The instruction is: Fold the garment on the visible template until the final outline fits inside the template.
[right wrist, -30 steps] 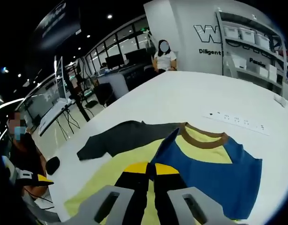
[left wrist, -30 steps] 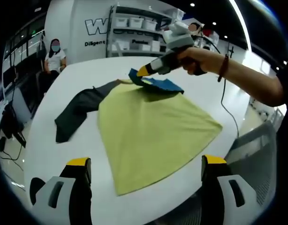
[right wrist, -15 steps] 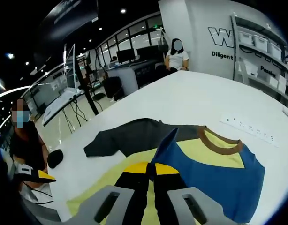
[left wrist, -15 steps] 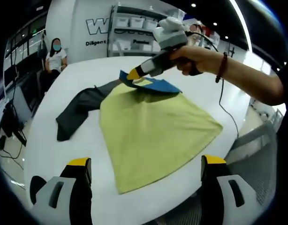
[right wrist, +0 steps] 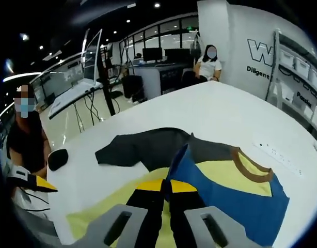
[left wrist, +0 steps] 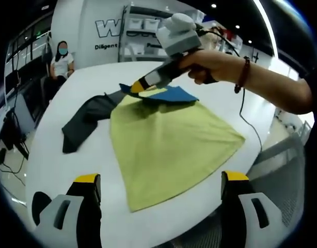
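We have the right gripper (right wrist: 166, 187) clenched on the blue sleeve (right wrist: 236, 199) of the garment (left wrist: 169, 139), which lies flat on the white table (left wrist: 65, 170). The left gripper (left wrist: 161, 181) hangs released near the hem. The dark sleeve (left wrist: 86, 121) stretches away to the left, nearer our left.

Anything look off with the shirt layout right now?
One oddity: the right gripper has the blue sleeve pinched and folded over the yellow body, while the grey sleeve lies sprawled sideways on the white table, unfolded.
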### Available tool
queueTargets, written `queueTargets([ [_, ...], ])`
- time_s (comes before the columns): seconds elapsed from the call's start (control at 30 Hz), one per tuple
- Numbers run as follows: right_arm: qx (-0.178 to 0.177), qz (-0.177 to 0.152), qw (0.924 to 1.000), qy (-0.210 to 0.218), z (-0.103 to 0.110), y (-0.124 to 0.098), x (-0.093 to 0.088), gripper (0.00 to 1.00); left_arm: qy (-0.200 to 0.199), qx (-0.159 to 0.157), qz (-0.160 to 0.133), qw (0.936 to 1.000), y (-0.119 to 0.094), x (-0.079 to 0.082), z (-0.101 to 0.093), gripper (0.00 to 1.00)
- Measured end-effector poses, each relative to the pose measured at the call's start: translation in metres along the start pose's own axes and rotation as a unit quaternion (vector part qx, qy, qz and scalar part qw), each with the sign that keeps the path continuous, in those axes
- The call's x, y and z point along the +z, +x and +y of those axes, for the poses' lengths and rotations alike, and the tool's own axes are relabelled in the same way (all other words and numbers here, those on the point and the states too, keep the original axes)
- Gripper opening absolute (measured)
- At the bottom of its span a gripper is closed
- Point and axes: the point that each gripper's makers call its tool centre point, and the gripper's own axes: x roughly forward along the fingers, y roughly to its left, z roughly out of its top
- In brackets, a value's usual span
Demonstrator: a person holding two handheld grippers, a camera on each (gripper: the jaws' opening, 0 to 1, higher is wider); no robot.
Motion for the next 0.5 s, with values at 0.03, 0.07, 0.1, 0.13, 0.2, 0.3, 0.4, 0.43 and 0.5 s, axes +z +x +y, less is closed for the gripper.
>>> queueTargets([
  [0.03, 0.002, 0.001, 1.0000, -0.008, 0.003, 0.001, 0.000, 0.00, 0.001, -0.001, -0.001, 1.0000, 0.000, 0.000, -0.001, 0.91],
  [0.07, 0.002, 0.001, 0.9999, -0.013, 0.005, 0.002, 0.000, 0.00, 0.001, -0.002, -0.001, 1.0000, 0.000, 0.001, -0.001, 0.91],
  [0.1, 0.001, 0.003, 0.9998, -0.020, 0.007, 0.003, -0.001, 0.00, 0.001, -0.002, -0.001, 1.0000, 0.000, 0.001, -0.001, 0.91],
  [0.13, 0.001, 0.006, 0.9996, -0.029, 0.009, 0.004, -0.003, 0.00, 0.002, -0.003, -0.001, 1.0000, 0.000, 0.001, -0.002, 0.91],
  [0.2, 0.000, 0.007, 0.9990, -0.045, 0.013, 0.007, -0.006, 0.00, 0.002, -0.004, -0.001, 1.0000, 0.000, 0.000, -0.003, 0.91],
  [0.3, 0.002, 0.016, 0.9980, -0.061, 0.018, 0.012, -0.014, 0.00, 0.001, -0.003, -0.003, 1.0000, -0.001, 0.000, -0.002, 0.91],
  [0.4, 0.005, 0.020, 0.9977, -0.064, 0.021, 0.016, -0.019, 0.00, 0.001, -0.003, -0.002, 1.0000, -0.001, -0.001, -0.001, 0.91],
  [0.43, 0.008, 0.020, 0.9977, -0.065, 0.022, 0.017, -0.020, 0.00, 0.001, -0.002, -0.001, 1.0000, -0.001, -0.002, -0.001, 0.91],
  [0.5, 0.010, 0.020, 0.9975, -0.067, 0.024, 0.019, -0.024, 0.00, 0.000, -0.001, -0.001, 1.0000, -0.002, -0.003, 0.000, 0.91],
])
